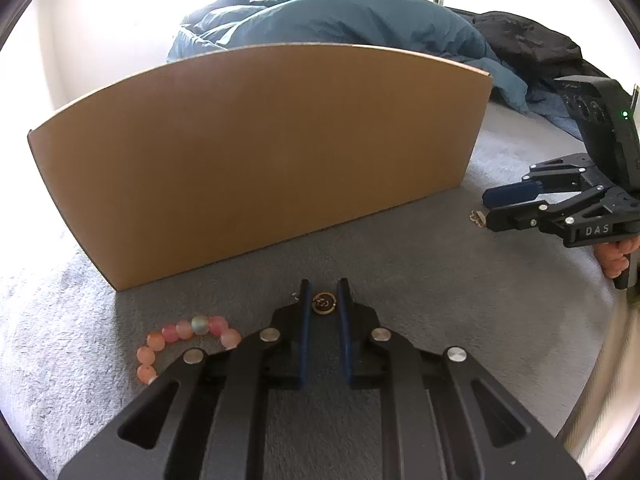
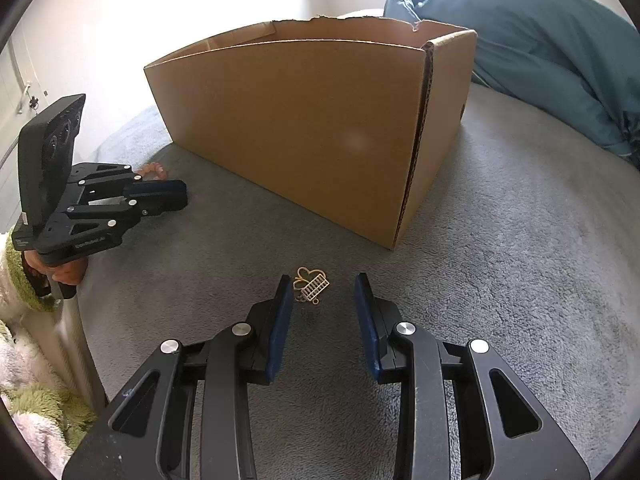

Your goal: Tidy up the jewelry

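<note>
A cardboard box (image 1: 256,152) stands open-topped on the grey blanket; it also shows in the right wrist view (image 2: 304,128). My left gripper (image 1: 324,292) is narrowly open, its blue pads either side of a small round dark-and-gold piece (image 1: 323,303) lying on the blanket. A pink bead bracelet (image 1: 180,340) lies to its left. My right gripper (image 2: 322,284) is open, with gold heart-and-comb earrings (image 2: 312,285) on the blanket between its fingertips. The earrings also show in the left wrist view (image 1: 477,218), in front of the right gripper (image 1: 490,208).
A teal duvet (image 1: 340,16) and dark clothing (image 1: 528,44) are heaped behind the box. The blanket's edge drops off at the left in the right wrist view, by a green and white fluffy fabric (image 2: 28,392).
</note>
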`<state>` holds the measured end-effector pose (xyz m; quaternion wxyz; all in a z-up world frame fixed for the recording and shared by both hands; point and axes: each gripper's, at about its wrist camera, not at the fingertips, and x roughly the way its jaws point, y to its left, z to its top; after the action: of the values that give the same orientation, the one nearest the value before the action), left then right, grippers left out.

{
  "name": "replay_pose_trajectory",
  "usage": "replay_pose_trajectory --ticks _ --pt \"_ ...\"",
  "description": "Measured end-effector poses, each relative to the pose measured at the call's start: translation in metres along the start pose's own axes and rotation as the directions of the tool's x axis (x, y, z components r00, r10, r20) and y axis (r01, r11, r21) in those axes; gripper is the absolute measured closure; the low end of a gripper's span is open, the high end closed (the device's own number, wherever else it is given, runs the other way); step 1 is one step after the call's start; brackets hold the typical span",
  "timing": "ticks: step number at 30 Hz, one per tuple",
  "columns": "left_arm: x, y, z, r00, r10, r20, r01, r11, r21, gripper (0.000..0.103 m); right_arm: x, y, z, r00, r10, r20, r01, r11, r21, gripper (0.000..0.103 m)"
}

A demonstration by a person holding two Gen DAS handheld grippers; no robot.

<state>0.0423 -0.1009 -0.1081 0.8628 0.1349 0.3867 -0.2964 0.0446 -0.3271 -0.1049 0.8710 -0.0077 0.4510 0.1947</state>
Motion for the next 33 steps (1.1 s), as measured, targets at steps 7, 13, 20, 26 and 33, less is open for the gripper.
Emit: replay_pose_trajectory --ticks 7,13,20,26,33 --pt "-0.008 0.004 -0.007 1.0 -0.012 0.024 0.012 1.0 0.001 0.091 -0.002 0.004 0.004 1.0 0.002 -0.005 -0.002 1.0 -0.023 0.073" --pt "-0.016 0.01 -0.013 0.999 -0.026 0.048 0.027 1.0 -0.016 0.091 0.002 0.008 0.008 0.999 -0.011 -0.033 0.009 0.998 -0.065 0.073" --pt "-0.019 0.013 -0.017 0.998 -0.033 0.054 0.034 0.999 -0.028 0.091 0.014 0.013 0.01 0.998 -0.013 -0.067 0.006 0.995 -0.1 0.076" --pt "-0.016 0.014 -0.012 0.998 -0.036 0.049 0.038 0.999 -0.021 0.091 0.022 0.016 0.012 0.997 -0.009 -0.081 0.0 0.994 -0.112 0.079" --pt "-0.014 0.016 -0.009 0.998 -0.041 0.043 0.043 0.999 -0.023 0.091 0.022 0.02 0.011 0.997 -0.019 -0.078 0.01 0.992 -0.124 0.088"
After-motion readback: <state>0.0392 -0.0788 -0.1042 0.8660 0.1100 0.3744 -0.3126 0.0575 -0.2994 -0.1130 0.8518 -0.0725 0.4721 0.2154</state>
